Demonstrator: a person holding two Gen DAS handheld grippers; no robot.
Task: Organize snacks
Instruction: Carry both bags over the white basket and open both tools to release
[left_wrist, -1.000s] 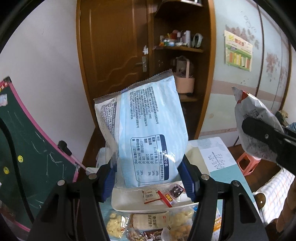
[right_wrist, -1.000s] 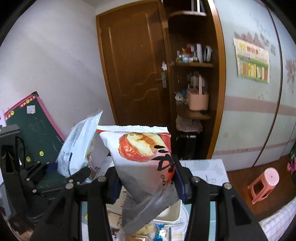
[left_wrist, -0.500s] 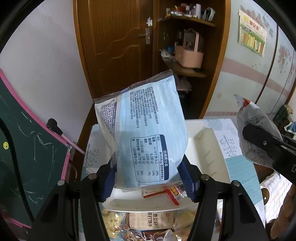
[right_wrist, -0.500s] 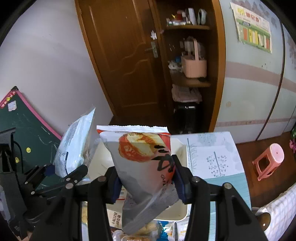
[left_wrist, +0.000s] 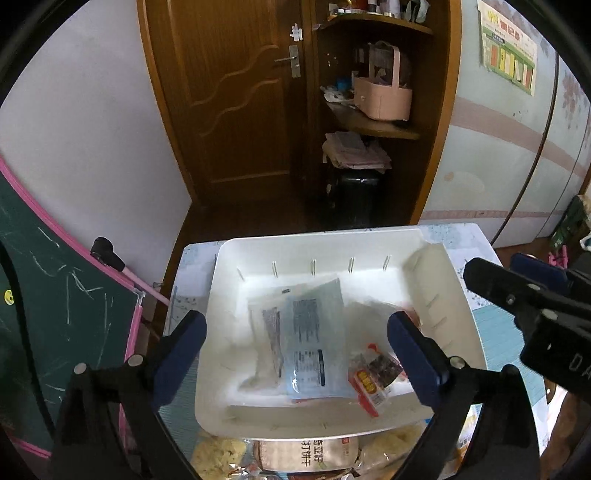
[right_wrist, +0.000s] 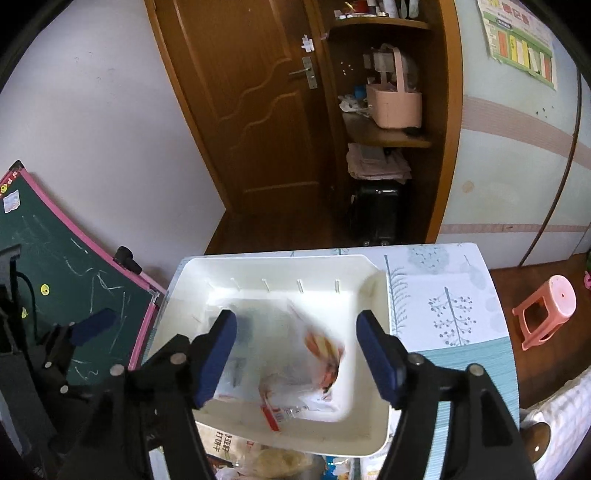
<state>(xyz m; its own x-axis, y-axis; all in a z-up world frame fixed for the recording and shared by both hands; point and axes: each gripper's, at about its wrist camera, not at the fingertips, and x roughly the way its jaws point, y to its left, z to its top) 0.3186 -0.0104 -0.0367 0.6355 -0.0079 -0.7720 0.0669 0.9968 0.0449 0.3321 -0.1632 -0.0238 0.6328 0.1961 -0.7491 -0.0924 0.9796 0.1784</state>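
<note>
A white bin (left_wrist: 225, 258) (right_wrist: 369, 439) stands on the table. A pale blue snack bag (left_wrist: 310, 343) lies flat inside it. A grey bag with orange-red print (right_wrist: 317, 354) lies blurred beside it in the right wrist view. A small red packet (left_wrist: 371, 380) (right_wrist: 271, 415) lies at the bin's near side. My left gripper (left_wrist: 295, 354) is open and empty above the bin. My right gripper (right_wrist: 295, 354) is open and empty above the bin, and shows at the right of the left wrist view (left_wrist: 517, 299).
More snack packs (left_wrist: 303, 454) (right_wrist: 266, 461) lie on the table in front of the bin. A green chalkboard with pink frame (left_wrist: 55, 295) leans at the left. A pink stool (right_wrist: 546, 310) stands on the floor at the right. A wooden door (left_wrist: 229, 92) and shelves are behind.
Both grippers have opened and let go of their bags. The blue bag and the orange-print bag have dropped into the white bin. Both cameras now look down more.
</note>
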